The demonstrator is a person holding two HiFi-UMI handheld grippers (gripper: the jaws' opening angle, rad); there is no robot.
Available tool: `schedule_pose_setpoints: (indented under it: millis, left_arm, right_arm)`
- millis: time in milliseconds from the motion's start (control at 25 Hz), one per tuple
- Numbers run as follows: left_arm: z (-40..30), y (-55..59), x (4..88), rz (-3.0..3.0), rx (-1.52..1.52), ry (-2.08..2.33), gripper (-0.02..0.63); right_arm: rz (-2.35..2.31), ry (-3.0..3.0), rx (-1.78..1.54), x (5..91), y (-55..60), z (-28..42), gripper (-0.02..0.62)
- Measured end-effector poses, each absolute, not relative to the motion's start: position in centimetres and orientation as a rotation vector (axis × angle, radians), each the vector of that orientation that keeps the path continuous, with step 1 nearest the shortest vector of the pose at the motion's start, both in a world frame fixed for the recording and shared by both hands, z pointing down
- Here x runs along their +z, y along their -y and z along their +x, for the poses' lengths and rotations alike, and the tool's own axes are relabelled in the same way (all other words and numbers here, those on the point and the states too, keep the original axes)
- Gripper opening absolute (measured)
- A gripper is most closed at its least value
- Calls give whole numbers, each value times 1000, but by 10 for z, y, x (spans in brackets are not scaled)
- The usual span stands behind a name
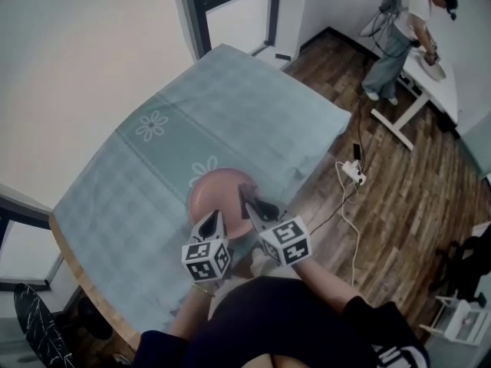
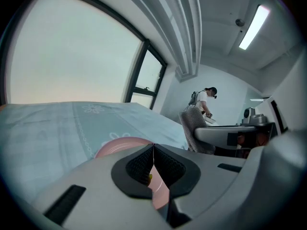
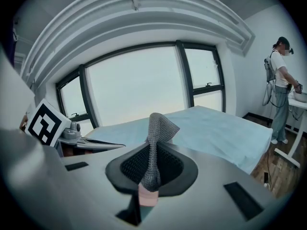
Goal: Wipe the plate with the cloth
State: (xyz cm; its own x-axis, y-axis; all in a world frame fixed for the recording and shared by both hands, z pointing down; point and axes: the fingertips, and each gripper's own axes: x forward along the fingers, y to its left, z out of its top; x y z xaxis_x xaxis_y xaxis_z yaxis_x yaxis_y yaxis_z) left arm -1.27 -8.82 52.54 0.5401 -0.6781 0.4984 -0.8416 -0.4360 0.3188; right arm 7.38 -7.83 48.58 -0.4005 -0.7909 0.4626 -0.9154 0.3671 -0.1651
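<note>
**Fig.: head view w/ both gripper views.** Plate (image 1: 219,190): pink, round, lying on the table (image 1: 84,278) close to its near edge, on a pale blue-green cover (image 1: 245,106) w/ white flower motifs.

Left gripper (image 2: 153,151): clenched, pads meeting in a thin line. In head view its tips sit at the plate's near rim. Pink shows past the jaws & through the gap below them. Whether the tips touch the rim: can't tell.

Right gripper (image 3: 152,155): clamped on the cloth (image 3: 157,128), a grey knit rag. The rag's free end stands up out of the jaws & folds over at the top. The gripper is held over the plate's near-right part, just beside the left gripper, marker cubes side by side.

Bkgd.: person (image 1: 403,33) standing at a white desk (image 1: 437,83), well apart from the table. Power strip (image 1: 354,173) w/ cables on the wooden floor (image 1: 399,198), btw. table & desk. Window (image 3: 139,87) beyond the table's far edge.
</note>
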Motion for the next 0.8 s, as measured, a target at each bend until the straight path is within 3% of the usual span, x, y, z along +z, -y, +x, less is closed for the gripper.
schedule_pose_setpoints:
  millis: [800]
  left_arm:
    - [-68,126,568,1910,359,1580,17]
  right_arm:
    - [1164,2415,553,521,151,60,34]
